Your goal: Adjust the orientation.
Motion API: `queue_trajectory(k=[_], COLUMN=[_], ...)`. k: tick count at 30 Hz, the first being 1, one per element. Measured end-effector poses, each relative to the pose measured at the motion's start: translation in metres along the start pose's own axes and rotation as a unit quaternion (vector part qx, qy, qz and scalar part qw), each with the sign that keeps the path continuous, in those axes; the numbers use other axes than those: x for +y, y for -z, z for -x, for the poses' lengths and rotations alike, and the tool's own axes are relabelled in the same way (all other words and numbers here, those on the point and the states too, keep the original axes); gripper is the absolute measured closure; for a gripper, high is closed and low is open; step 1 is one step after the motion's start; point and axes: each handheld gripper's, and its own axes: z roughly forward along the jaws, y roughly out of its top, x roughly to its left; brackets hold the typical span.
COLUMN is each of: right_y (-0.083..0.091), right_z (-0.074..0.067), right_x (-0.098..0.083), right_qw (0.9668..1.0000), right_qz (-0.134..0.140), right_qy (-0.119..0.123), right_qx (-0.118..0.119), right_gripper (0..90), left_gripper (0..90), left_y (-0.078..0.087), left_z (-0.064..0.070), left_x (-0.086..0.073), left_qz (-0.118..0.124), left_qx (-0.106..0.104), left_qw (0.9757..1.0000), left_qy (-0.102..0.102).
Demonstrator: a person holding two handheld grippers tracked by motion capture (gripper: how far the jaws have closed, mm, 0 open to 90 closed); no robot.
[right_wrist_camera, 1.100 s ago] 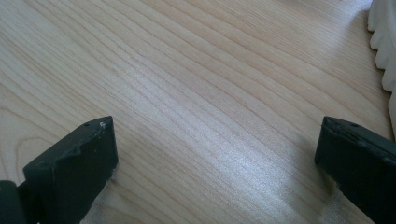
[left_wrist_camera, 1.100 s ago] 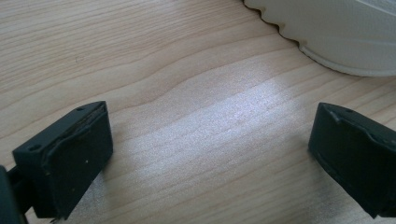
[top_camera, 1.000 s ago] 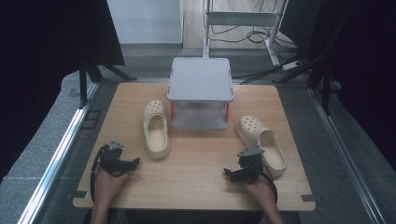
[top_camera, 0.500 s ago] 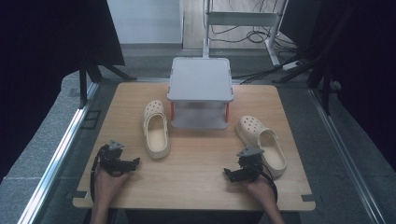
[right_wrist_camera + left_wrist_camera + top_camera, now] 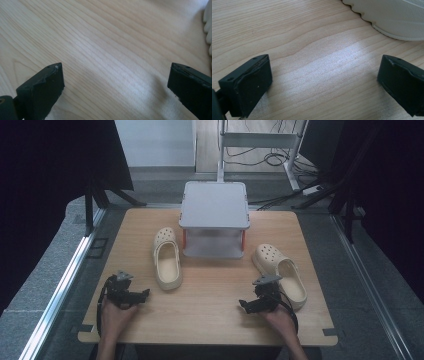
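- The left gripper (image 5: 142,294) lies low over the near left part of the wooden table (image 5: 215,305), held in the person's left hand (image 5: 114,315), which comes in from the near edge.
- In the left gripper view its two black jaws stand spread wide, with nothing but bare wood grain between them.
- The right gripper (image 5: 245,304) lies at the near right of the table, held in the right hand (image 5: 280,320); its tips point toward the table's middle.
- In the right gripper view its jaws are likewise spread wide apart over bare wood, pinching nothing.
- The left cream clog (image 5: 166,257) lies just beyond and to the right of the left gripper, near it but not touching; its heel end faces the person and its holed toe points away. Its pale sole edge shows at the top right of the left gripper view (image 5: 392,17).
- The right cream clog (image 5: 280,272) lies just beside the right gripper, on its outer side, angled with the toe toward the far middle of the table. A sliver of its ridged edge shows at the right rim of the right gripper view (image 5: 208,27).
- Between the two clogs' toes, at the far middle of the table, stands a grey two-level rack (image 5: 215,220) with orange posts.
- Beyond the table lie grey floor and loose cables (image 5: 260,155).
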Motion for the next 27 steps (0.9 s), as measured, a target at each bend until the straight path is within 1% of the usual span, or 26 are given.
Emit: queue_trajectory(k=[1,2,3,5,7,10,11,13,14,15,16,17,18,20,22,23,24,26,27], right_y=[0.002,0.002,0.004,0.004,0.005,0.004,0.004,0.002,0.001,-0.001,-0.001,-0.005,-0.005,-0.008,-0.012,-0.015,-0.015,-0.019,-0.023], right_z=[-0.002,-0.002,-0.002,-0.003,-0.004,-0.007,-0.007,-0.009,-0.011,-0.013,-0.013,-0.016,-0.016,-0.017,-0.019,-0.022,-0.022,-0.025,-0.029], right_x=[0.005,0.005,0.01,0.013,0.022,0.031,0.031,0.038,0.042,0.05,0.05,0.058,0.058,0.066,0.074,0.081,0.081,0.089,0.096], right_qw=[1.0,1.0,0.9998,0.9998,0.9994,0.9989,0.9989,0.9985,0.9984,0.998,0.998,0.9979,0.9979,0.9976,0.9975,0.9974,0.9974,0.9973,0.9972], right_qz=[0.001,0.001,0.004,0.004,0.011,0.016,0.016,0.018,0.017,0.018,0.018,0.015,0.015,0.015,0.013,0.014,0.014,0.01,0.009], right_qy=[0.008,0.008,0.016,0.02,0.029,0.036,0.036,0.043,0.044,0.044,0.044,0.037,0.037,0.025,0.024,0.025,0.025,0.031,0.035], right_qx=[0.003,0.003,0.007,0.009,0.019,0.027,0.027,0.029,0.033,0.042,0.042,0.051,0.051,0.063,0.066,0.066,0.066,0.066,0.066], right_gripper=[0.0,0.0,0.0,0.0,0.0,0.0,0.0,0.0,0.0,0.0,0.0,0.0,0.0,0.0,0.0,0.3,0.3,1.5,3.3], left_gripper=[0.0,0.0,0.0,0.0,0.0,0.0,0.0,0.0,0.0,0.0,0.0,0.0,0.0,0.0,0.0,0.0,0.0,0.0,0.0], left_y=[0.0,0.0,0.0,0.0,0.0,0.0,0.0,0.0,0.0,0.0,0.0,0.0,0.0,0.0,0.0,0.0,0.0,0.0,0.0], left_z=[0.0,0.0,0.0,0.0,0.0,0.0,0.0,0.0,0.0,0.0,0.0,0.0,0.0,0.0,0.0,0.0,0.0,0.0,0.0], left_x=[0.0,0.0,0.0,0.0,0.0,0.0,0.0,0.0,0.0,0.0,0.0,0.0,0.0,0.0,0.0,0.0,0.0,0.0,0.0], left_qz=[0.0,0.0,0.0,0.0,0.0,0.0,0.0,0.0,0.0,0.0,0.0,0.0,0.0,0.0,0.0,0.0,0.0,0.0,0.0], left_qx=[0.0,0.0,0.0,0.0,0.0,0.0,0.0,0.0,0.0,0.0,0.0,0.0,0.0,0.0,0.0,0.0,0.0,0.0,0.0], left_qw=[1.0,1.0,1.0,1.0,1.0,1.0,1.0,1.0,1.0,1.0,1.0,1.0,1.0,1.0,1.0,1.0,1.0,1.0,1.0], left_qy=[0.0,0.0,0.0,0.0,0.0,0.0,0.0,0.0,0.0,0.0,0.0,0.0,0.0,0.0,0.0,0.0,0.0,0.0,0.0])
